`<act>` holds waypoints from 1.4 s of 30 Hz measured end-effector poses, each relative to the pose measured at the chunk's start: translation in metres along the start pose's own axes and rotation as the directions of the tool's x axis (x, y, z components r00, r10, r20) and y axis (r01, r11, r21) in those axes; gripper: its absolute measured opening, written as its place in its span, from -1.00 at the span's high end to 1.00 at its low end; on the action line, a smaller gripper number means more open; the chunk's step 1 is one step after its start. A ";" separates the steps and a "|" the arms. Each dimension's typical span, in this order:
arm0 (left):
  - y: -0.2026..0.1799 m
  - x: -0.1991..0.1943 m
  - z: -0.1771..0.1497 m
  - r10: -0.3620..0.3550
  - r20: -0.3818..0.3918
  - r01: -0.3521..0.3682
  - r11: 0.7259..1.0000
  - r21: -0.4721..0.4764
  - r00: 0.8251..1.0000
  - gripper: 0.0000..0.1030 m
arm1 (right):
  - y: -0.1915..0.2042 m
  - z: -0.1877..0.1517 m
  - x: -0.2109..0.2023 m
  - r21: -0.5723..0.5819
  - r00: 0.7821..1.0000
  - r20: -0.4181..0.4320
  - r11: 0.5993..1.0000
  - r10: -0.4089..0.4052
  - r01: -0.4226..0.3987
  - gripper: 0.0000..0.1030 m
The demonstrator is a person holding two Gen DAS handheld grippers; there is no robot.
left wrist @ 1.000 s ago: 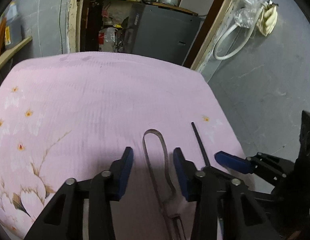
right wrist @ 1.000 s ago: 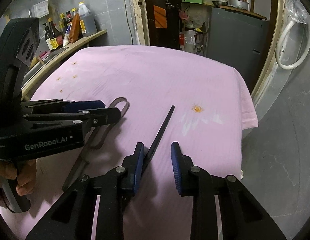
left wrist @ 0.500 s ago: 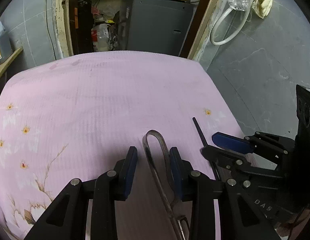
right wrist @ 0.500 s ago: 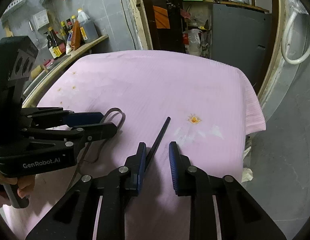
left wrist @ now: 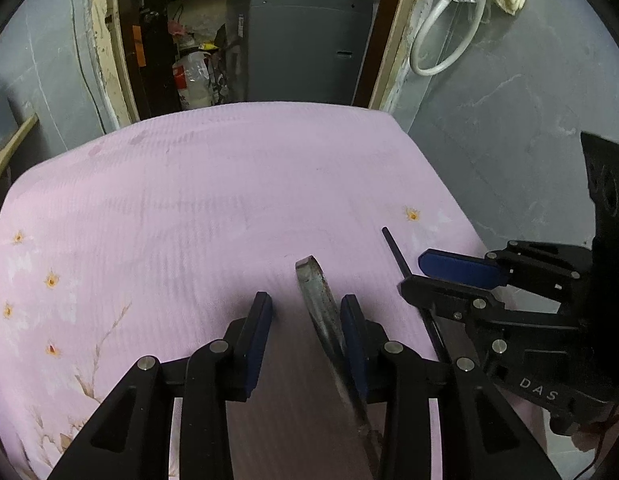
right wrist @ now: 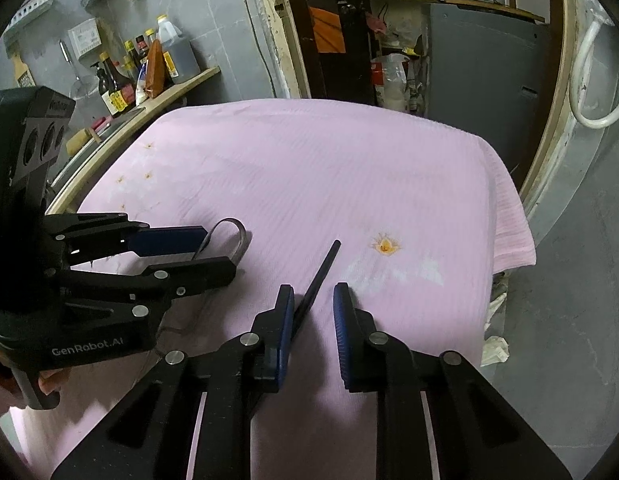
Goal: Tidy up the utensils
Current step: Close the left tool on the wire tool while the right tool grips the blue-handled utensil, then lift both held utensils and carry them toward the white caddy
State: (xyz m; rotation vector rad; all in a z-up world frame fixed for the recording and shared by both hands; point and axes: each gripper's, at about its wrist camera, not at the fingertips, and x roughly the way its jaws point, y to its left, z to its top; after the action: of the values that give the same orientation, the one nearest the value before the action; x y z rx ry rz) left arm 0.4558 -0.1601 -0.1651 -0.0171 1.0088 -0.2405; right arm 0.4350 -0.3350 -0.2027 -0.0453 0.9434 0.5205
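right wrist view: "genrobot.ai" on left tool (right wrist: 211, 250) part-open around tongs (right wrist: 237, 236); right tool (right wrist: 313, 300) closing around chopstick (right wrist: 319, 276).

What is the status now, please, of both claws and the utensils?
Left claw open around metal tongs. Right claw closing, black stick between its pads, not clamped. Pink cloth ahead, nothing blocking.

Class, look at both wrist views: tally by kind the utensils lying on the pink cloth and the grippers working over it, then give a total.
Metal utensil with a looped handle: 1
Thin black stick-like utensil: 1
Grippers, left gripper and right gripper: 2
Total: 4
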 end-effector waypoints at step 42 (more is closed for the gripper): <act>0.018 -0.054 -0.047 -0.027 0.036 0.034 0.978 -0.204 0.999 0.84 | 0.031 -0.030 -0.001 0.179 0.989 -0.130 0.979 -0.074 0.096 0.83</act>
State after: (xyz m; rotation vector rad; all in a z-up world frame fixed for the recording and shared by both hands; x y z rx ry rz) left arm 0.3929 -0.1268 -0.1473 -0.2237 0.9971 -0.1628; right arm 0.3976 -0.3161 -0.2139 0.0504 1.1017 0.3521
